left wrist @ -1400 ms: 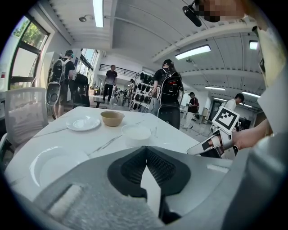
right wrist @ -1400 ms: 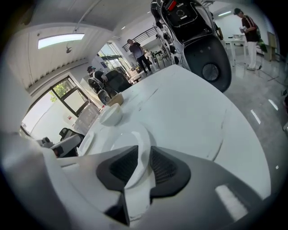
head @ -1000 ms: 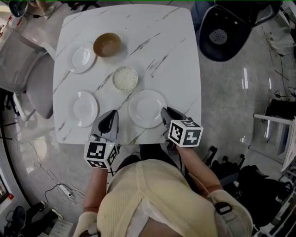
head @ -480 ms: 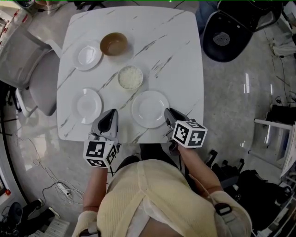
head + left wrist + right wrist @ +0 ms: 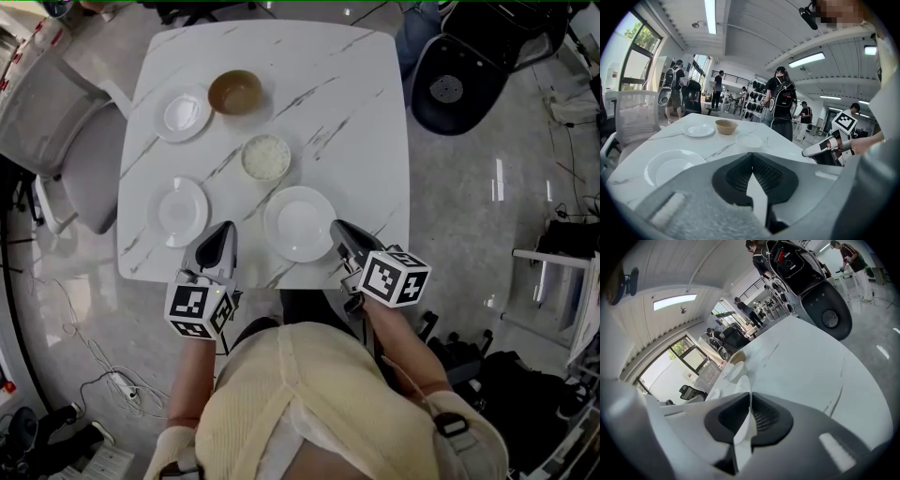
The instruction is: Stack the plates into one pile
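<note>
One plate (image 5: pixel 298 223) sits clamped in just-closed right tongs (image 5: pixel 335 229); left tongs (image 5: pixel 225 231) pinched together.

This is a big open-plan lab or workshop hall, not a home. A polished grey concrete floor (image 5: pixel 487 187) runs under everything, with loose cables (image 5: pixel 89 380) trailing across it. A square white marble-pattern counter (image 5: pixel 356 122) stands alone in the open. It carries loose crockery, among it a white round plate (image 5: pixel 298 223). A black swivel office chair (image 5: pixel 459 75) and a grey mesh chair (image 5: pixel 89 173) stand beside it. Long strip lights (image 5: pixel 710 16) line a ribbed white ceiling and tall windows (image 5: pixel 633 51) fill one wall. People wearing dark backpacks (image 5: pixel 780 96) stand about, and a rack of dark gear (image 5: pixel 752 107) sits behind them.
</note>
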A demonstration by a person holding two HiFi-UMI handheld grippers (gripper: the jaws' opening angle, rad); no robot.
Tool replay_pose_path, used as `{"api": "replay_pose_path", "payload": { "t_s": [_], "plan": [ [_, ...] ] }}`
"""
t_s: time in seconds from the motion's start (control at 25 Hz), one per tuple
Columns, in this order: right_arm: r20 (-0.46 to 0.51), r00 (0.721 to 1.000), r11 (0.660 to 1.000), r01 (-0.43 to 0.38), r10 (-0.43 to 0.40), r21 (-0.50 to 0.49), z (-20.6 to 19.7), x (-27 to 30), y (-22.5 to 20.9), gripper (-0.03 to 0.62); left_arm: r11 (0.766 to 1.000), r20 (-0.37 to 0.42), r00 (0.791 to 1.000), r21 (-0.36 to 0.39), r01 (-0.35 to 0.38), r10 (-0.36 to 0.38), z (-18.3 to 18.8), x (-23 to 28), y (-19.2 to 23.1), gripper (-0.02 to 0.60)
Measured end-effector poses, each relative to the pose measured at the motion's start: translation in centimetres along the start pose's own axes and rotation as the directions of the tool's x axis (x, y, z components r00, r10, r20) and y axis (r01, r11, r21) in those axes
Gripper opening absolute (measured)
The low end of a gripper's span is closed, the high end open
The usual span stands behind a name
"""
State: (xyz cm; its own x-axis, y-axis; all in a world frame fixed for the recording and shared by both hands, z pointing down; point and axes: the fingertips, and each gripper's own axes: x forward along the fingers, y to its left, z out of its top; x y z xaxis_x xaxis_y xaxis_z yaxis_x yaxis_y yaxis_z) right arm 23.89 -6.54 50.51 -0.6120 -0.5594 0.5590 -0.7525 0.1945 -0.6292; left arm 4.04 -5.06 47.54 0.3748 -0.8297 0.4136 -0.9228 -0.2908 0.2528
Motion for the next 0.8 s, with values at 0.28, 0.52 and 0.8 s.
{"api": "replay_pose_path", "payload": {
  "t_s": [0.28,0.52,0.8],
  "plan": [
    [-0.006,0.994,0.994,-0.107,0.107,-0.037,1.1,-0.4,3.0,0.015,0.999,0.021,0.999,-0.001,-0.038,0.038,0.8,-0.8,0.8,0.002],
    [-0.031,0.983,0.98,-0.181,0.179,-0.086,1.6,-0.3,4.6,0.015,0.996,0.054,0.995,0.013,-0.084,0.083,2.2,-1.3,1.7,0.002],
    [-0.06,0.966,0.96,-0.256,0.25,-0.118,2.5,0.5,6.2,0.015,0.985,0.092,0.982,0.022,-0.169,0.166,4.0,-2.3,4.2,0.002]
  ]
}}
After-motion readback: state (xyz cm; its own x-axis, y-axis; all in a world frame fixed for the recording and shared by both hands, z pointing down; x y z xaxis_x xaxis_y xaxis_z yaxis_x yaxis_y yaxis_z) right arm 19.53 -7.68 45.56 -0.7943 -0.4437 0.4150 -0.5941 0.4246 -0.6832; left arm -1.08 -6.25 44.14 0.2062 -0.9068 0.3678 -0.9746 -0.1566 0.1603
